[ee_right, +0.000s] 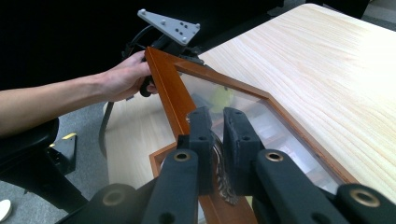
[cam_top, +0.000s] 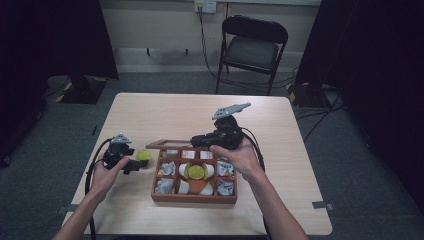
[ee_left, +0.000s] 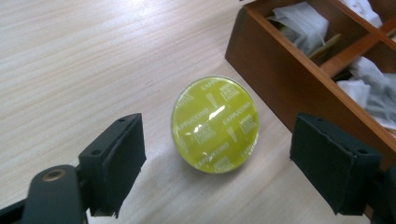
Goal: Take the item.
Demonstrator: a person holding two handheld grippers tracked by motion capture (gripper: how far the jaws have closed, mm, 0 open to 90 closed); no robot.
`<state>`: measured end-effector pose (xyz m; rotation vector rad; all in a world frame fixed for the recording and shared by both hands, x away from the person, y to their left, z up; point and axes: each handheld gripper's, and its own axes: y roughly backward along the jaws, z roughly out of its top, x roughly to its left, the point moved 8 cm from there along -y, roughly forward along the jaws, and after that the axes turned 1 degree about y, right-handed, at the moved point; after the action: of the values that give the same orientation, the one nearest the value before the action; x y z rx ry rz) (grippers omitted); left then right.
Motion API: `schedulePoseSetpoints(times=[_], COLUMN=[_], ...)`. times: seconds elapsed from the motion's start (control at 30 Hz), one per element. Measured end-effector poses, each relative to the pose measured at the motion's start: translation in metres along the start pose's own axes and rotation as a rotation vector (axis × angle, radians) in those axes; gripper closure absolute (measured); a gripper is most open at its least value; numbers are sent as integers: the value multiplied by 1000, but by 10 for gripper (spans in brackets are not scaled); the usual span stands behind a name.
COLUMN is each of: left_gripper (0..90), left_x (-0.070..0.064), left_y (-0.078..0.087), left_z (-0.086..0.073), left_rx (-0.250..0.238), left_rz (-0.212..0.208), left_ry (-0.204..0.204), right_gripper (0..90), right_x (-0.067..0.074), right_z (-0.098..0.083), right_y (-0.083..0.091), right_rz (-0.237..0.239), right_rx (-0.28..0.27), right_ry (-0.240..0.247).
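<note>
A wooden compartment box [cam_top: 194,198] stands mid-table, and its glass-paned lid [cam_top: 170,144] is lifted. My right gripper [cam_top: 199,140] is shut on the lid's wooden frame [ee_right: 163,79], its jaws [ee_right: 217,126] pinching the near edge. Left of the box, a yellow-green coffee capsule [cam_top: 144,156] lies on the table. My left gripper [cam_top: 132,165] is open around the capsule [ee_left: 215,123], with a pad [ee_left: 123,154] on either side and clear gaps to it. The box wall [ee_left: 280,79] is just right of the capsule. A second capsule [cam_top: 196,171] sits in the box's middle compartment.
White sachets [cam_top: 165,186] fill several compartments of the box. A black folding chair [cam_top: 252,47] stands beyond the table's far edge, with cables on the floor. The tabletop [cam_top: 175,110] behind the box is bare wood.
</note>
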<state>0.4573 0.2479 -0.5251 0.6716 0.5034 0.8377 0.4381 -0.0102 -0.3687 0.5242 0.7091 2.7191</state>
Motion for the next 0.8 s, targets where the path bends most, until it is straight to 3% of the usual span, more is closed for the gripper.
schedulePoseSetpoints(times=[0.3,0.47,0.57,0.73,0.8], left_gripper=[162,162,170,180,176], left_x=[-10,-7,-4,4,8], left_y=[13,21,22,18,16], left_z=[-16,-35,-46,-61,-64], left_rx=[33,54,69,106,90], left_rz=[7,25,13,57,79], left_ry=[-28,-19,-9,-23,-25], right_gripper=[822,822,822,822,822], right_x=[0,1,1,1,1], right_z=[0,-1,-2,-1,-2], right_y=[0,0,0,0,0], right_rz=[0,1,-1,-2,-2], right_rx=[1,0,1,-1,0], right_ry=[-2,-4,-1,2,3])
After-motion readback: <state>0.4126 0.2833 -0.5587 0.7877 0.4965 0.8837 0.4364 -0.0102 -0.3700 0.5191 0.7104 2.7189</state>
